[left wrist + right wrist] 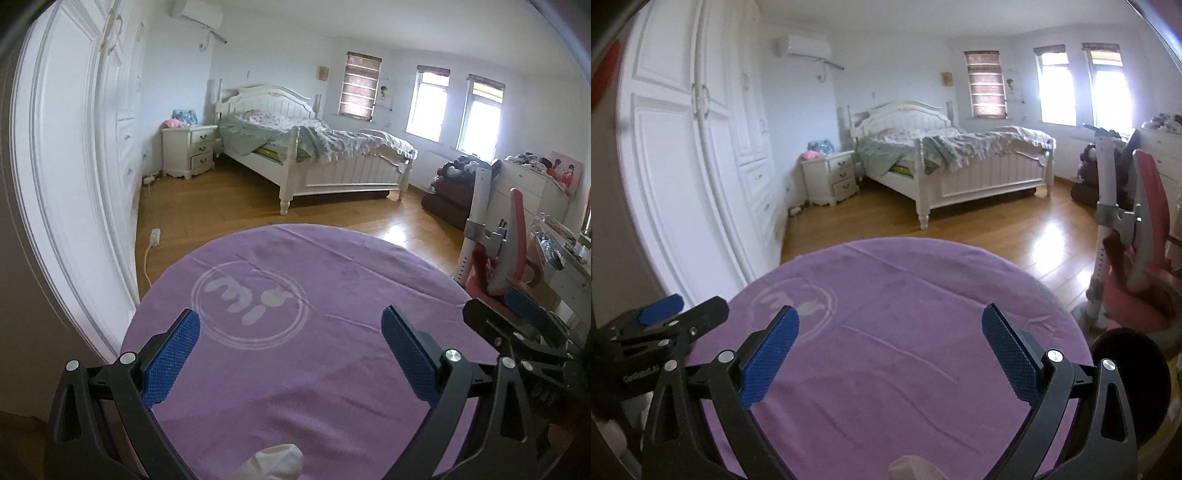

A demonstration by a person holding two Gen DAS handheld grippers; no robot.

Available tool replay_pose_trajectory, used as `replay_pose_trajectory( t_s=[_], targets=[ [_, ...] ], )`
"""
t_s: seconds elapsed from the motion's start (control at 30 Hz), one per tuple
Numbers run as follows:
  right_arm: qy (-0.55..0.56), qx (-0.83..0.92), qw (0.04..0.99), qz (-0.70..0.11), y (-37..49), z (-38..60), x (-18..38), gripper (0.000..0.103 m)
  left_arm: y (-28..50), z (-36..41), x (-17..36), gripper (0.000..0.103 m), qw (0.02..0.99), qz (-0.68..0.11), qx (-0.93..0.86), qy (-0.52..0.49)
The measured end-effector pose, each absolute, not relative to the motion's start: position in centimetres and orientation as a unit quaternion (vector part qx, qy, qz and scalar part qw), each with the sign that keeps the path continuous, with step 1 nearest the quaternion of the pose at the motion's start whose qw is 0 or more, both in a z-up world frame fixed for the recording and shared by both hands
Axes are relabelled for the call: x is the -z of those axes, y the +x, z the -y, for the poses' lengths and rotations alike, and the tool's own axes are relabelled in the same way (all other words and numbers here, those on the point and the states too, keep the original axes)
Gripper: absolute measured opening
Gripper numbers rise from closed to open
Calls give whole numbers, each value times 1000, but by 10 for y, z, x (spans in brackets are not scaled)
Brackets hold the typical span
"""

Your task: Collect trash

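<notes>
Notably, both the left gripper (290, 354) and right gripper (890, 350) hover released over the purple worktop (314, 387), whose full logo (251, 302) only the left view shows.

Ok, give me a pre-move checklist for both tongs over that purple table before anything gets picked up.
1. Left tongs open and empty: ok, blue pads wide apart with only cloth between them.
2. Right tongs open and empty: ok, same wide stance, nothing between the pads.
3. Tongs clear of each other: ok, they sit side by side without touching.
4. Trash in sight on the purple tablecloth: not ok, the visible cloth shows only its printed white logo.
5. White object at the near edge, below the left tongs: cannot tell what it is.
6. Bin or bag for the trash: cannot tell, none is clearly visible in either view.
</notes>
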State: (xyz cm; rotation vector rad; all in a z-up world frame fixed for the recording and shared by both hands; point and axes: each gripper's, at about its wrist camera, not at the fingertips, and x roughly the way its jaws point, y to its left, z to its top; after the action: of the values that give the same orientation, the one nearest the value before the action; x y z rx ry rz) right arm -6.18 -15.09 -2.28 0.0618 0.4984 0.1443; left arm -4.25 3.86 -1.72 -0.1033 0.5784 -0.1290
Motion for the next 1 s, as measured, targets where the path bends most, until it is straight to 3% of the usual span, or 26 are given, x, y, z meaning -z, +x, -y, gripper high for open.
replay_pose_trajectory(
  t_s=[1.0],
  targets=[
    [46,-60,961,-266,-78,172,41,98,-54,-39,27,98,948,-303,79,-64]
  ],
)
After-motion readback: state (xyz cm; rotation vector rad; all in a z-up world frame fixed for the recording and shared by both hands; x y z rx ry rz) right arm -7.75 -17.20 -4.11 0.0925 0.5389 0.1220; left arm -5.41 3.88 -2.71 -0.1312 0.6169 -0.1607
